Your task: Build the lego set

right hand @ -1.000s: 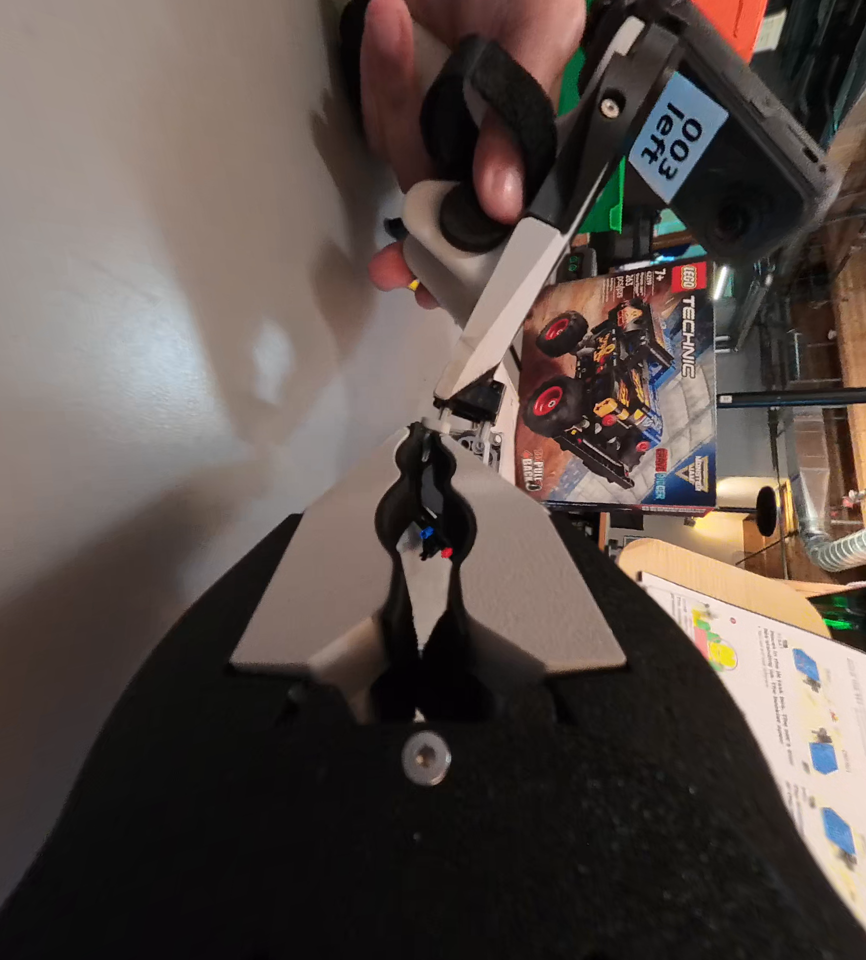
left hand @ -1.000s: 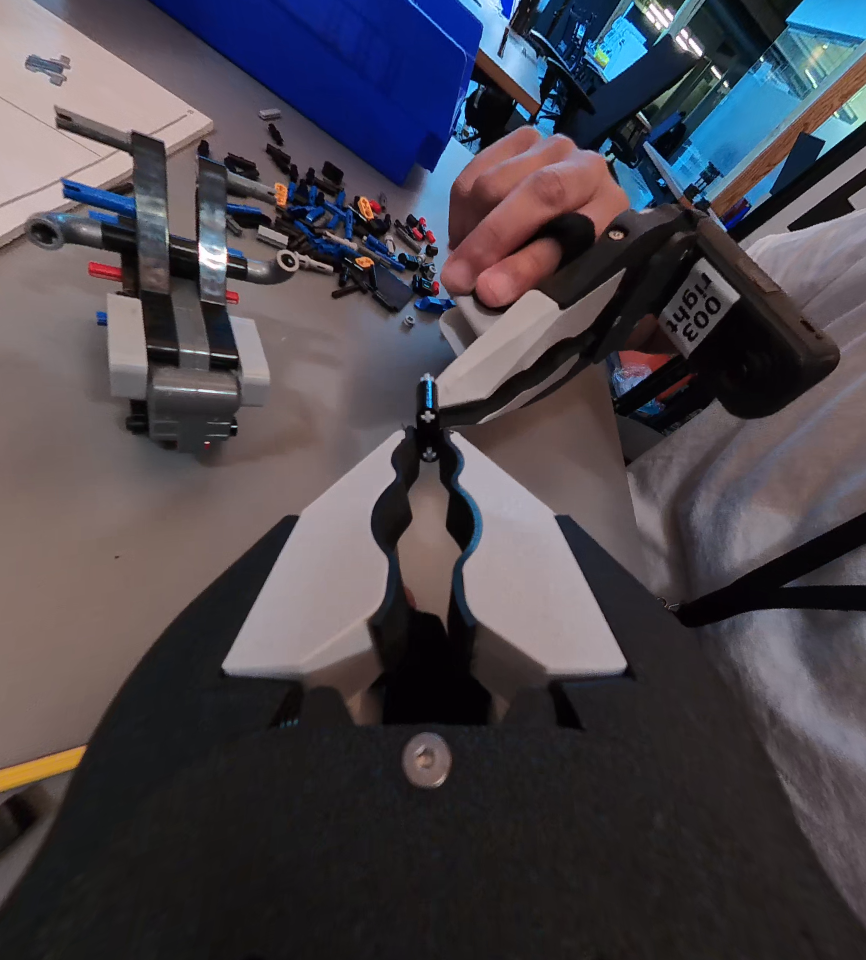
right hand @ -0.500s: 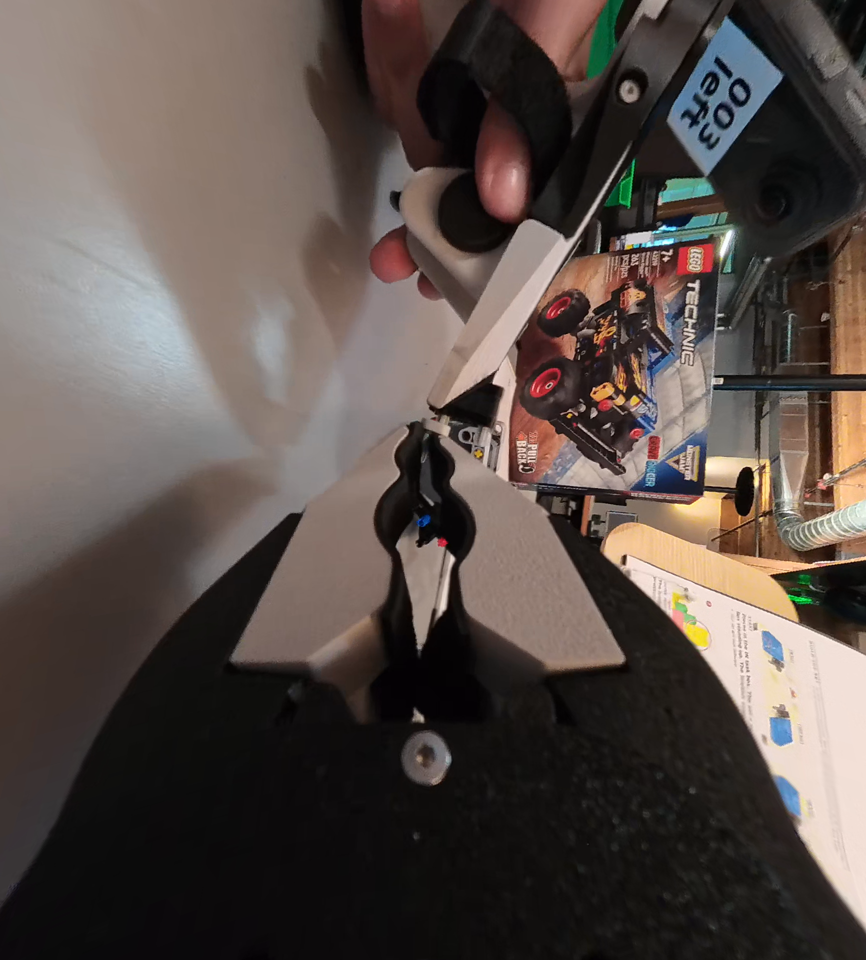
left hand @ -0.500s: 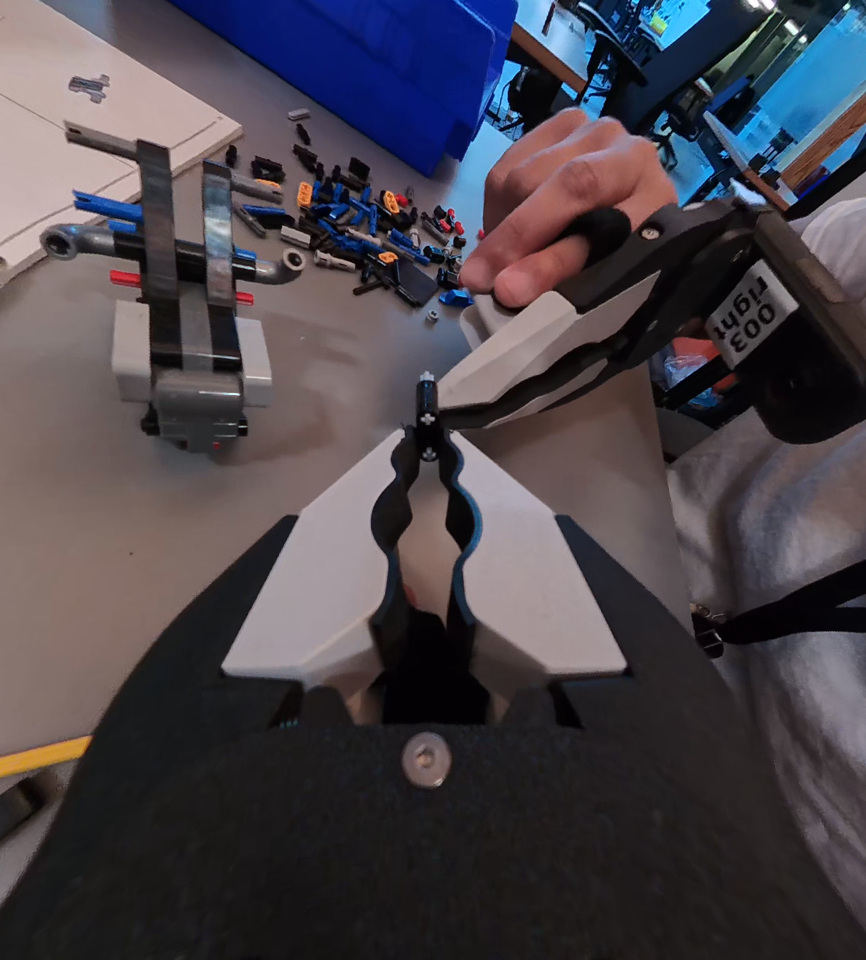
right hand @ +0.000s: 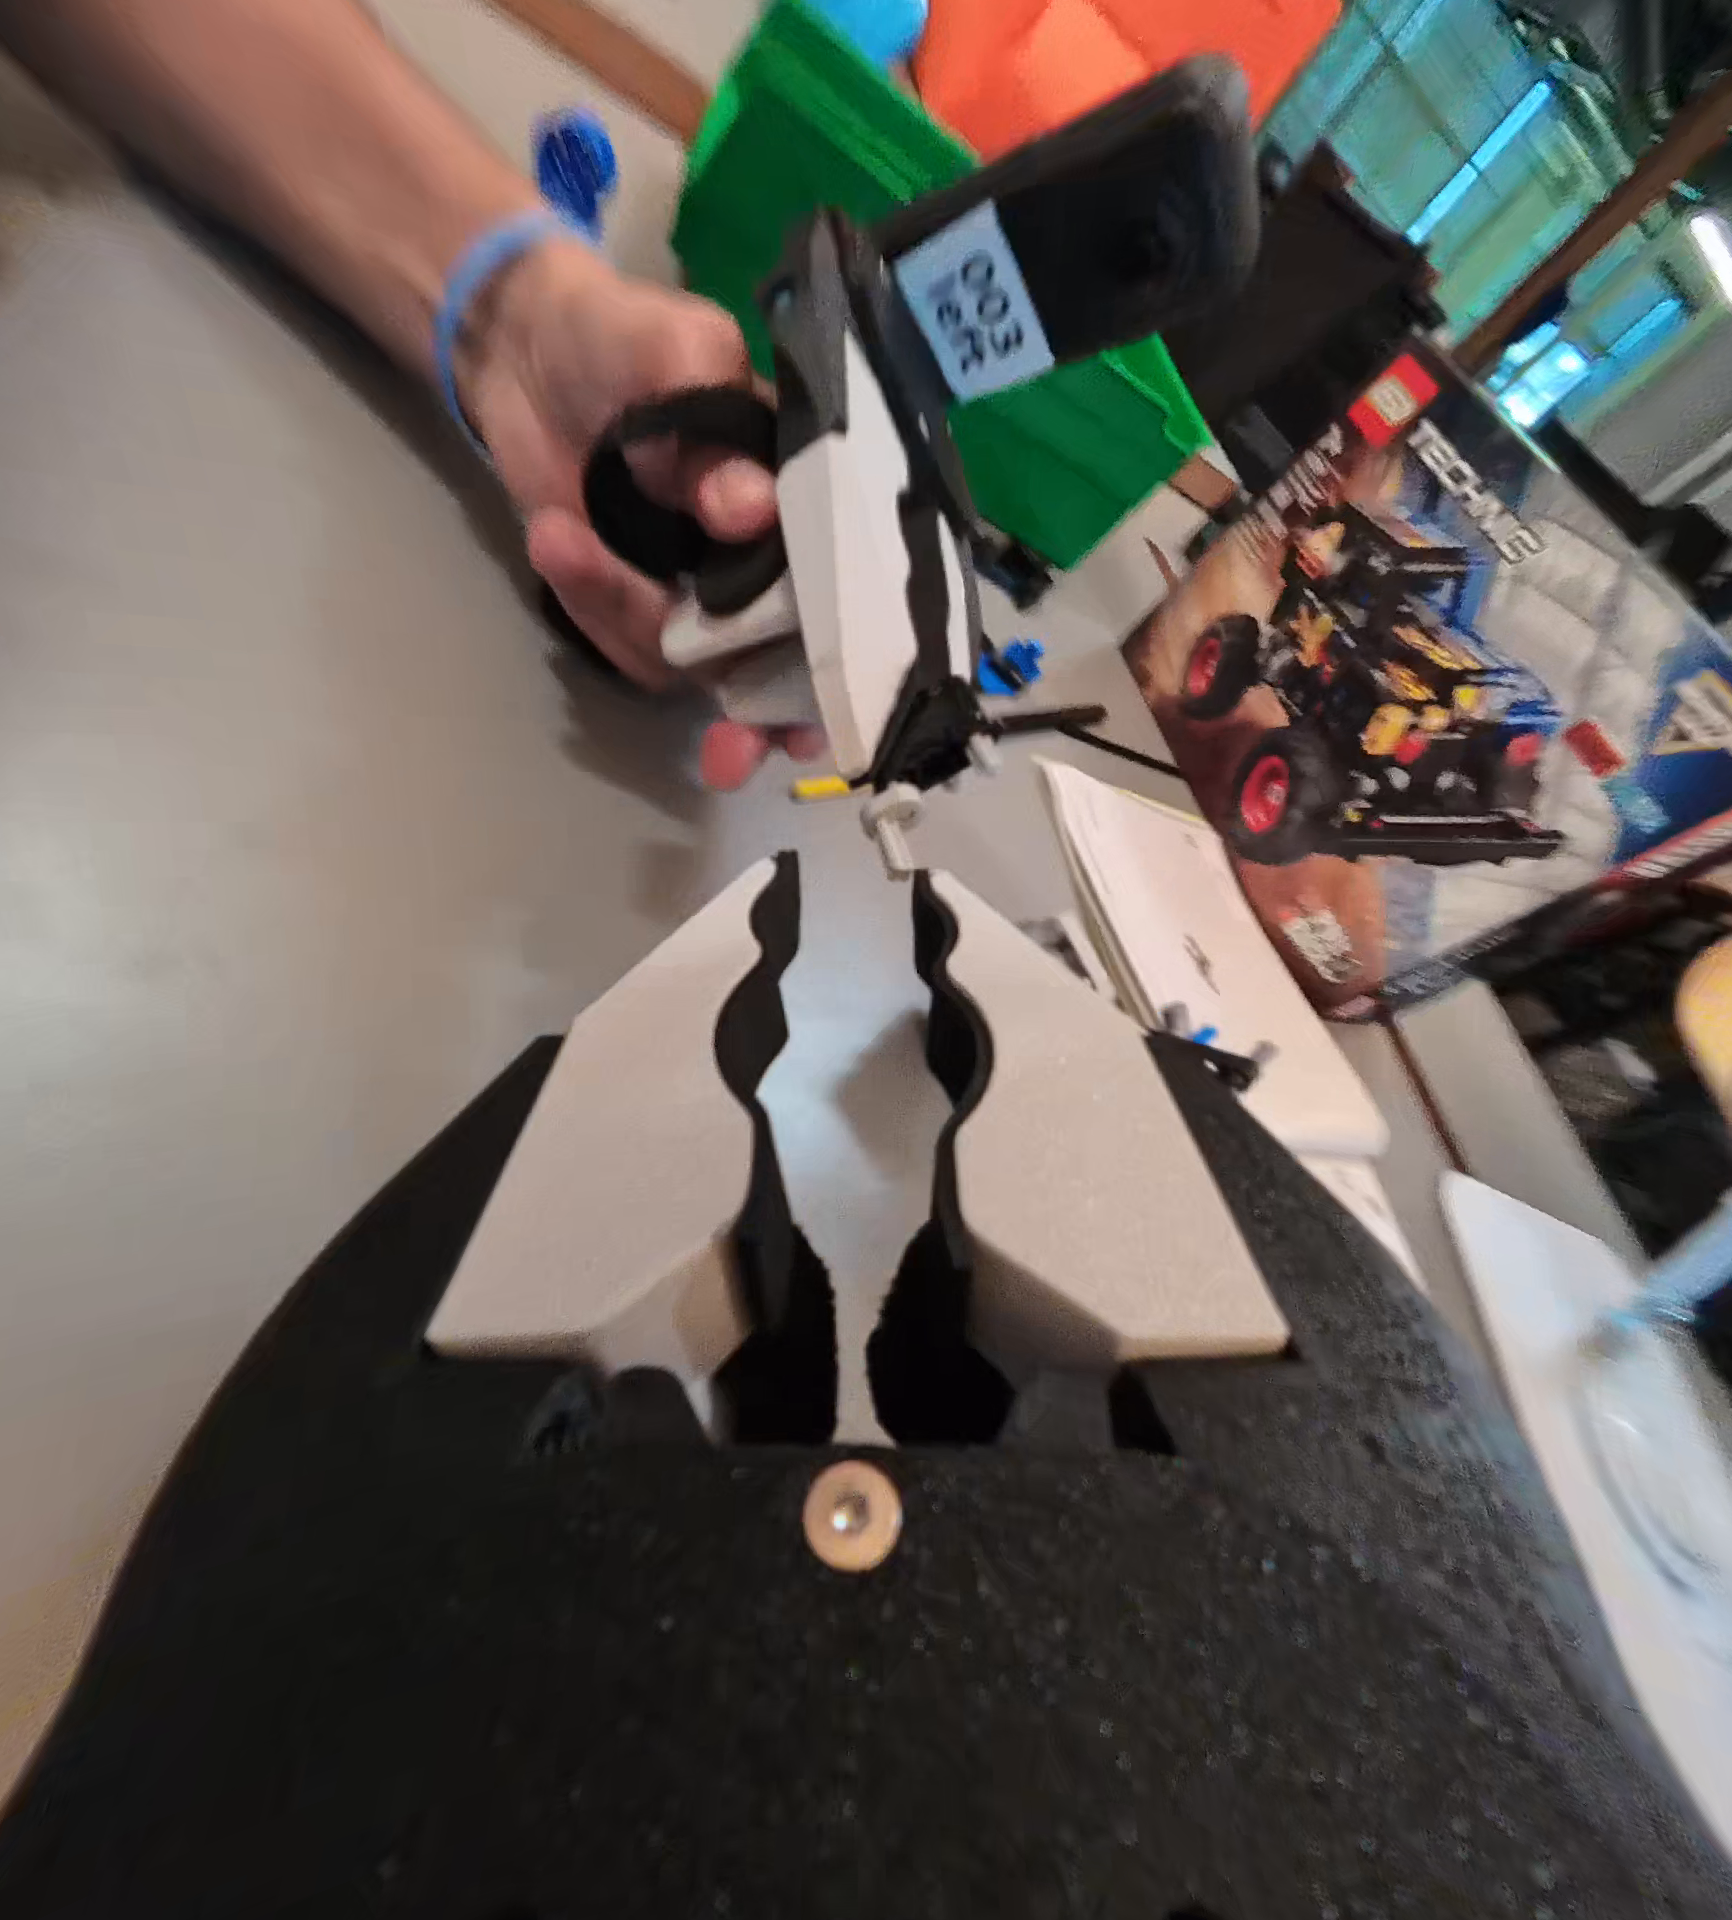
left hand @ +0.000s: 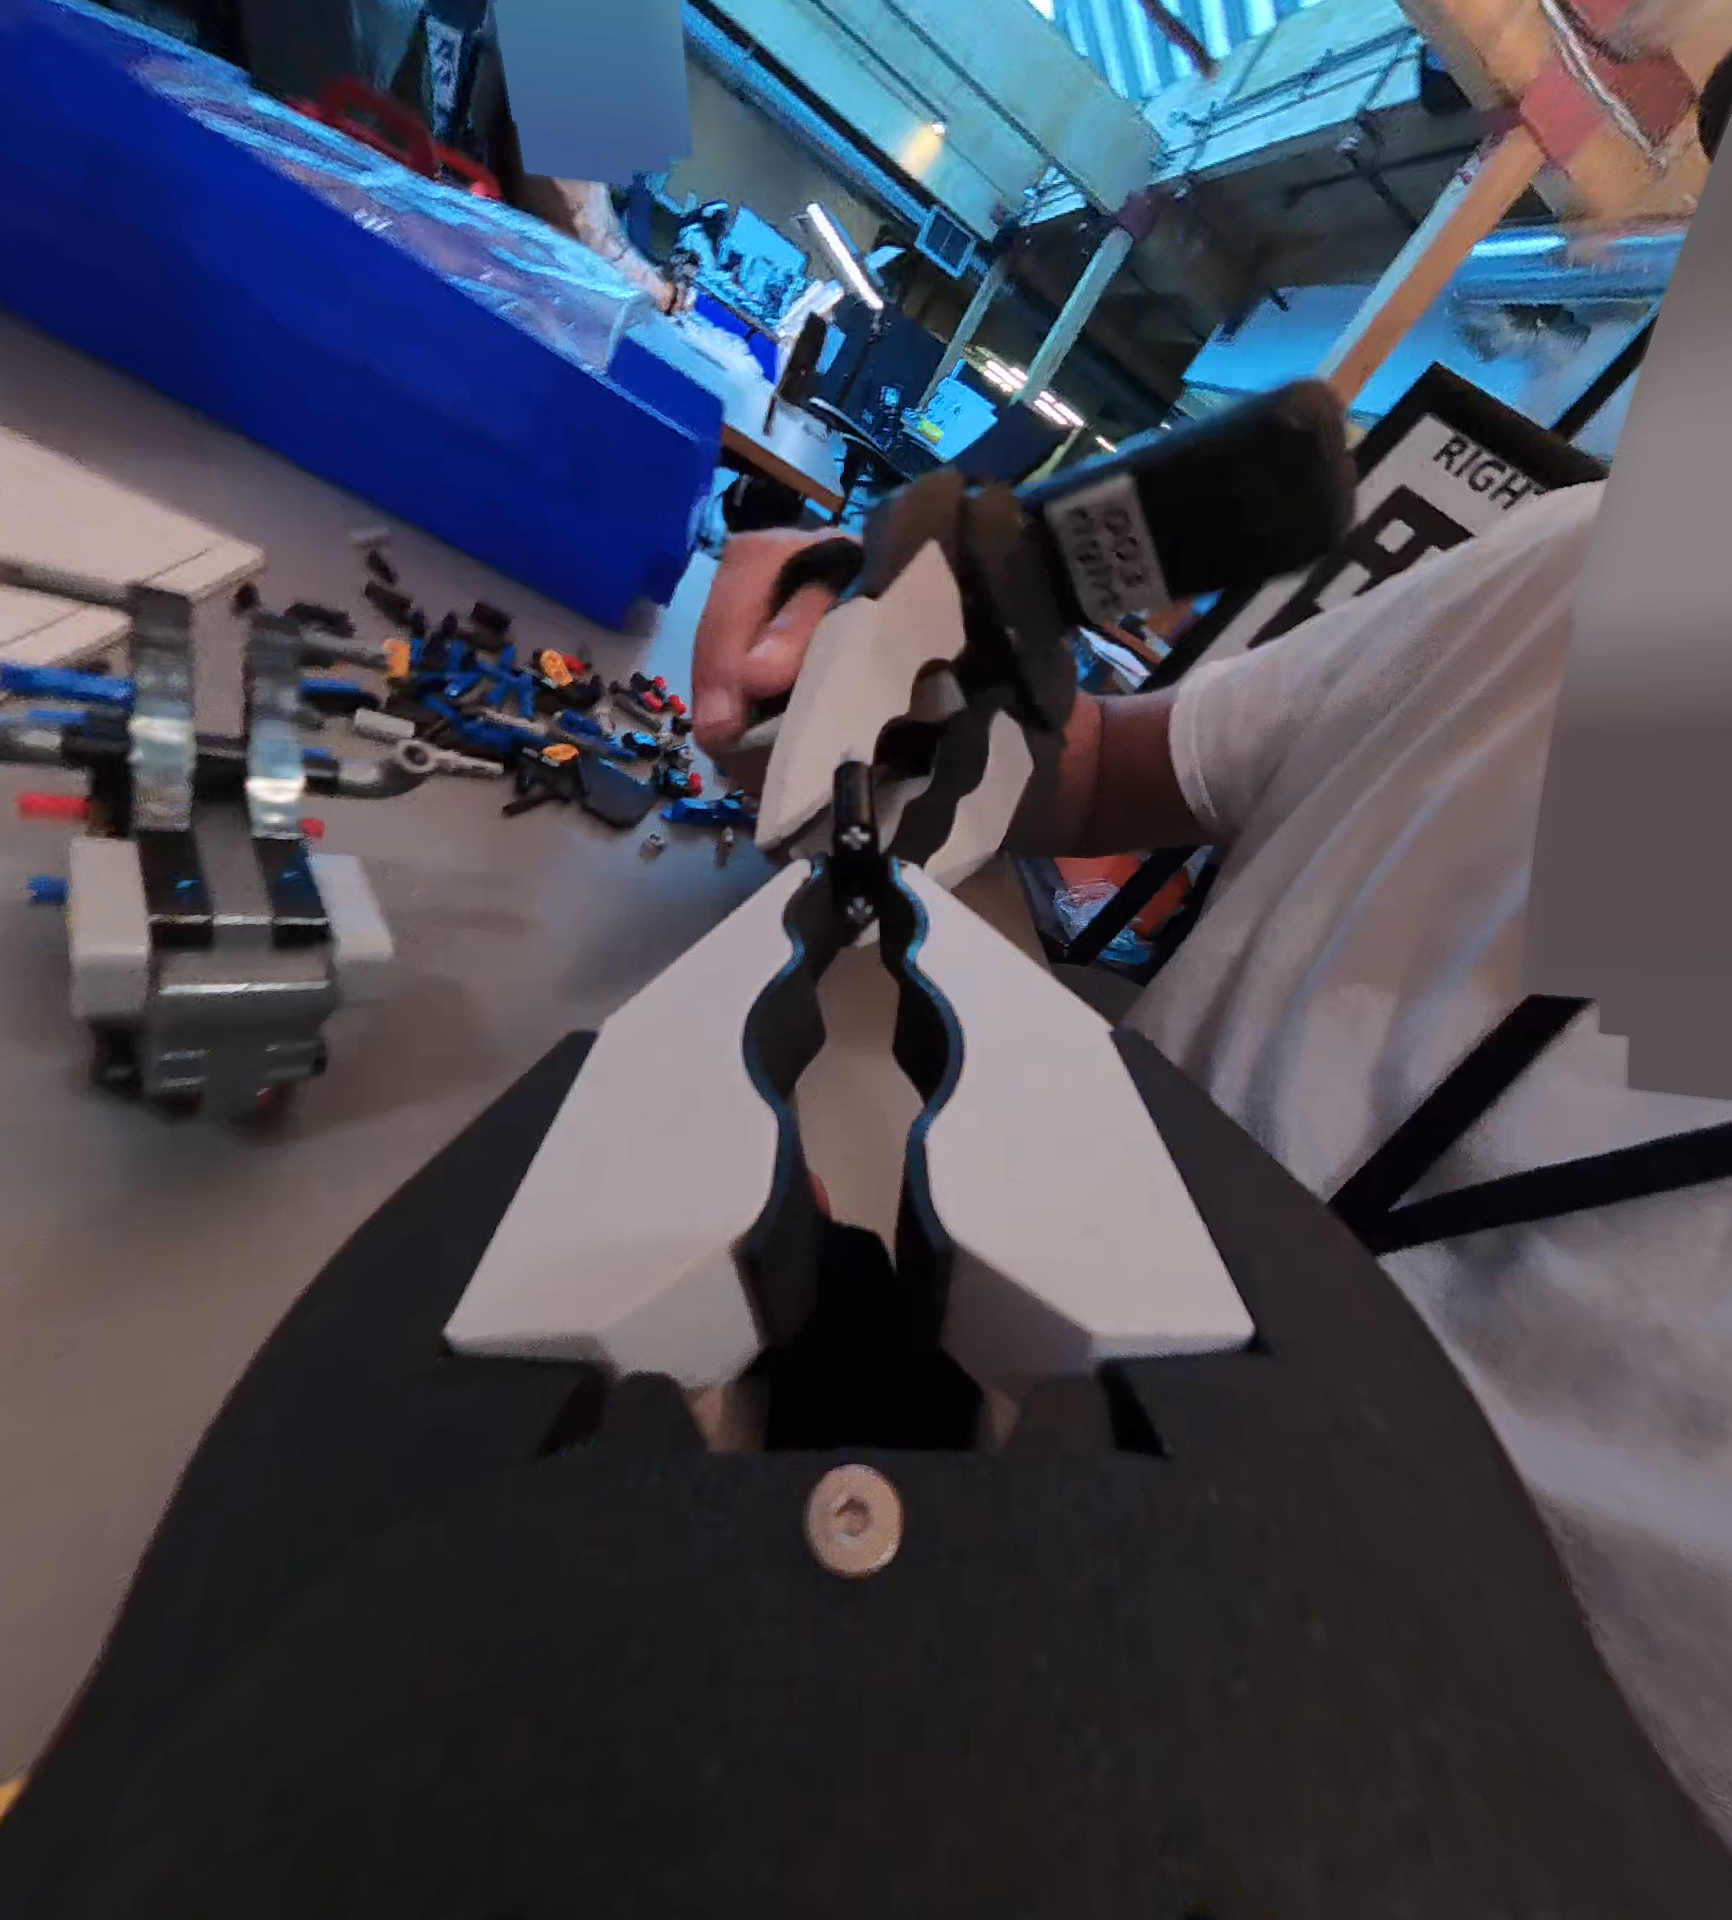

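My left gripper (left hand: 854, 883) is shut on a small black lego piece (left hand: 851, 821) that sticks up from its tips. In the right wrist view the left gripper (right hand: 903, 764) holds this black piece (right hand: 929, 727) above the table, with a light grey pin (right hand: 888, 821) and a thin black axle (right hand: 1038, 717) sticking out of it. My right gripper (right hand: 857, 883) is open and empty, just short of the grey pin. Its white fingers (left hand: 820, 717) show open right behind the held piece. A partly built grey, black and blue model (left hand: 207, 904) stands on the table to the left.
A pile of loose blue, black and orange pieces (left hand: 550, 707) lies behind the model, in front of a blue bin (left hand: 322, 291). An instruction booklet (right hand: 1184, 966) and the set's box (right hand: 1464, 675) lie to the right, with a green bin (right hand: 820, 177) behind. A person's torso in white (left hand: 1361, 831) is close on the right. Less than 4 cm separates the two grippers' tips.
My right gripper has opened, let go of the piece and pulled back a little. The left gripper still holds the black piece. Both views have swung and are blurred.
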